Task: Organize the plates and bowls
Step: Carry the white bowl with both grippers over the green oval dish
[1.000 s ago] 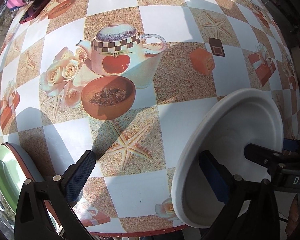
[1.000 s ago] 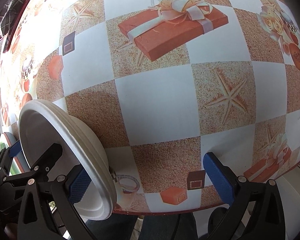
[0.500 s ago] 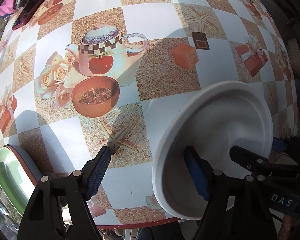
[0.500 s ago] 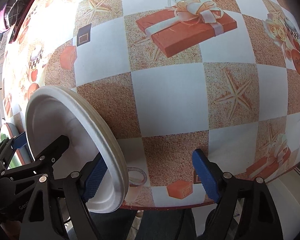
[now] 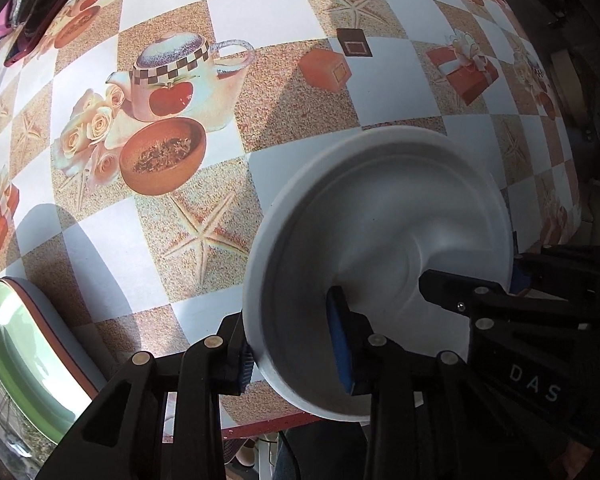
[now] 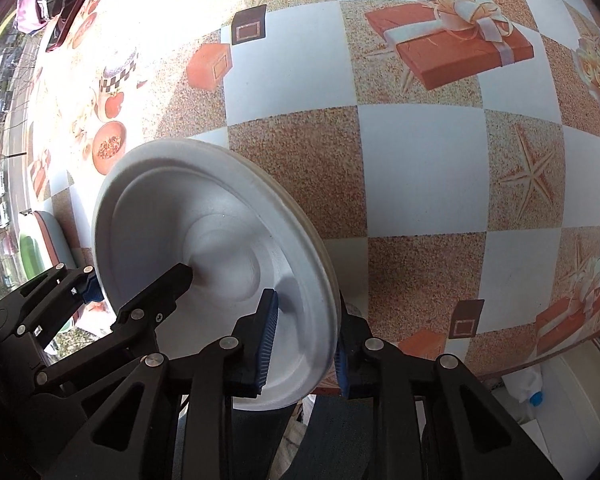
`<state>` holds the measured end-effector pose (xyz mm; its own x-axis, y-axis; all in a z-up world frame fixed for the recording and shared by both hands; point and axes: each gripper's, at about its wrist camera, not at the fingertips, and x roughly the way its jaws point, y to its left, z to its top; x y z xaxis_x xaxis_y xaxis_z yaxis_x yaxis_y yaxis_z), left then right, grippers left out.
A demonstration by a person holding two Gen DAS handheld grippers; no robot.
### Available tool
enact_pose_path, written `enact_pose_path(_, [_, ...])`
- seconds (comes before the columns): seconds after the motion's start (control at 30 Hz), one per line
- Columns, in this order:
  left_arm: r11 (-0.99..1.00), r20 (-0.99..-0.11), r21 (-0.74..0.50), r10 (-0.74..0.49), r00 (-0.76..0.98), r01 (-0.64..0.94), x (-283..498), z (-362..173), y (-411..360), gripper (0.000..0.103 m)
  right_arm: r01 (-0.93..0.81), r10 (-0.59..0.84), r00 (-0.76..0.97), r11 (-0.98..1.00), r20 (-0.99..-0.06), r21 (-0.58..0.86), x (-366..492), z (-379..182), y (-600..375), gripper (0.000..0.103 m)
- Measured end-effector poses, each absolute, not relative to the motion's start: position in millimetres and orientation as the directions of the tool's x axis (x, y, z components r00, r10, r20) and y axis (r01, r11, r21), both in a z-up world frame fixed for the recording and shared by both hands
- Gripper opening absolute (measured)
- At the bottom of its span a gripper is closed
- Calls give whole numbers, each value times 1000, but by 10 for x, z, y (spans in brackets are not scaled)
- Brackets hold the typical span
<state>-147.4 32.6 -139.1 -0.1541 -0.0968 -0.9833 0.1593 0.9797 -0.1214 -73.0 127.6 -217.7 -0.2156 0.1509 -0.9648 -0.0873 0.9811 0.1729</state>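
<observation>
A white plate (image 5: 380,248) is held tilted up over the table's near edge, and it also shows in the right wrist view (image 6: 204,248). My left gripper (image 5: 296,352) is shut on its left rim, one pad inside and one outside. My right gripper (image 6: 304,344) is shut on the opposite rim. A green plate stacked with a blue, red-rimmed one (image 5: 24,344) lies at the near left corner; it shows small in the right wrist view (image 6: 36,244).
The table (image 5: 284,4) has a checkered cloth printed with teapots, starfish and gift boxes. A dark red object (image 5: 24,36) lies at the far left edge. The table's near edge (image 5: 260,424) runs just under the grippers.
Both grippers have closed onto the white plate's rims. The plate has been raised and turned so its inner face shows in both views.
</observation>
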Motion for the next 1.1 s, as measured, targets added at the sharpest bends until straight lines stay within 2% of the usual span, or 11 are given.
enact_pose_path(0.8, [985, -987, -110, -124, -102, -131, -2055, -1277, 1270, 36, -397, 18, -270, 909, -963, 128, -510, -2143, 2312, 28])
enact_pose_path(1.1, [979, -988, -105, -122, -90, -173, -2223, -1286, 1448, 36, -455, 3, -266, 881, -964, 128, -536, -2158, 2529, 28])
